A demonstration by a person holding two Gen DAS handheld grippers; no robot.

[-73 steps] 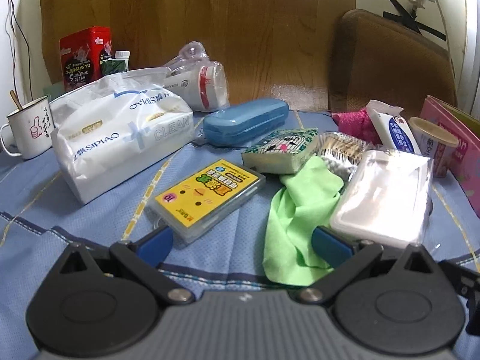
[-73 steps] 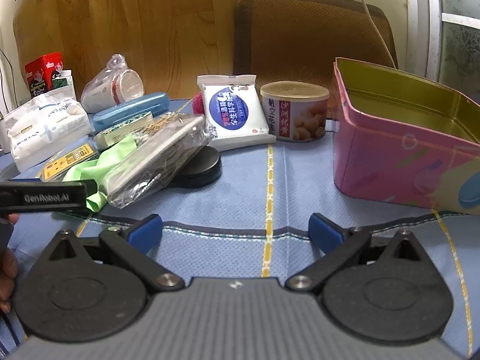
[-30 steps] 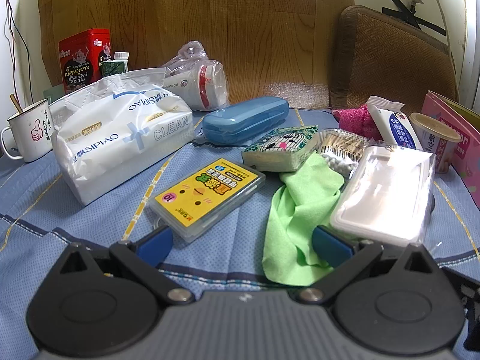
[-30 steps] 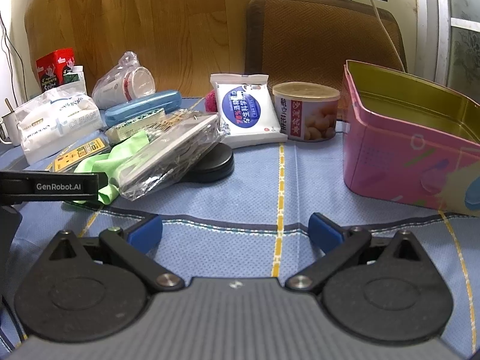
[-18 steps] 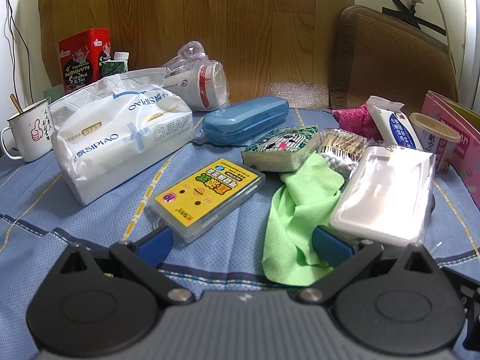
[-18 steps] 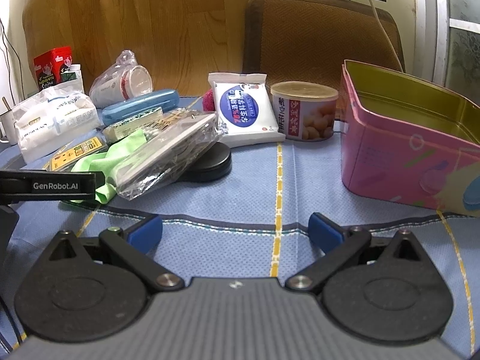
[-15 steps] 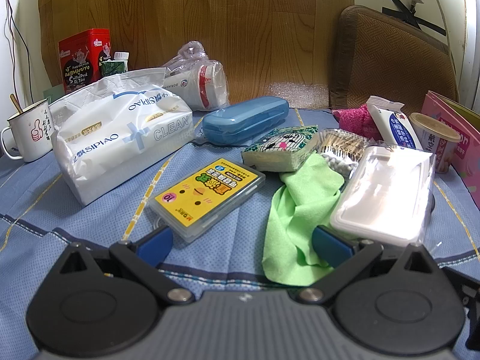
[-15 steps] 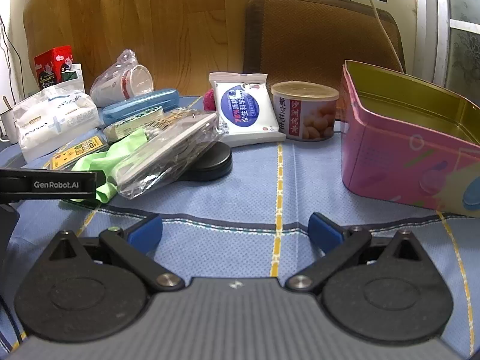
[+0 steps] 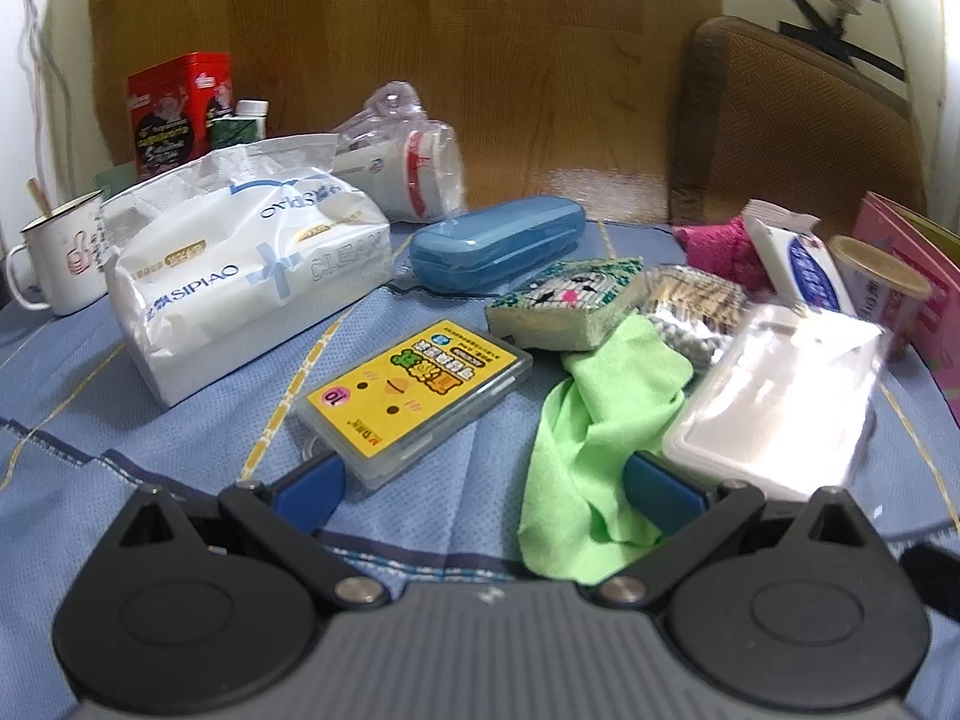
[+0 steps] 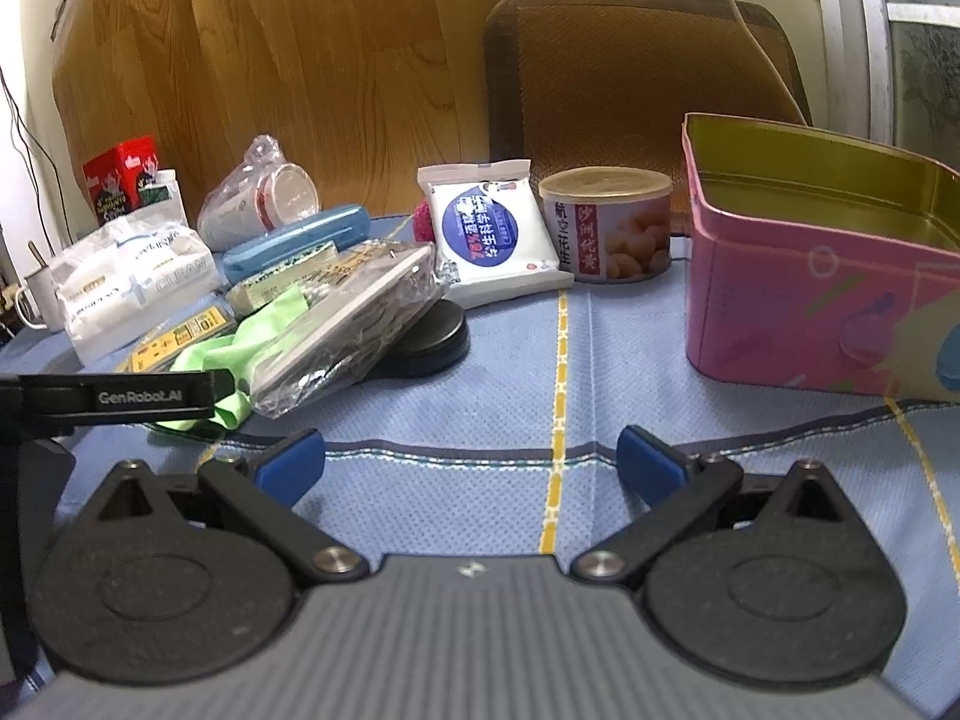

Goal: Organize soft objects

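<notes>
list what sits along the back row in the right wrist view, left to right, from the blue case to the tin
blue case → wipes packet → peanut can → pink tin

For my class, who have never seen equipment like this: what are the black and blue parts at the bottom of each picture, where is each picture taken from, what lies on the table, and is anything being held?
Each picture comes from a camera fixed on a hand-held two-finger gripper, looking forward along its blue-tipped fingers. A person holds one in each hand; there is no robot arm.

In the left view, the left gripper is open and holds nothing. Ahead lie a green cloth, a yellow card case, a sponge, a blue case and a tissue pack.

In the right view, the right gripper is also open and empty over the blue tablecloth. Beyond it stand a pink tin, open at the top, a can and a wipes packet.
</notes>
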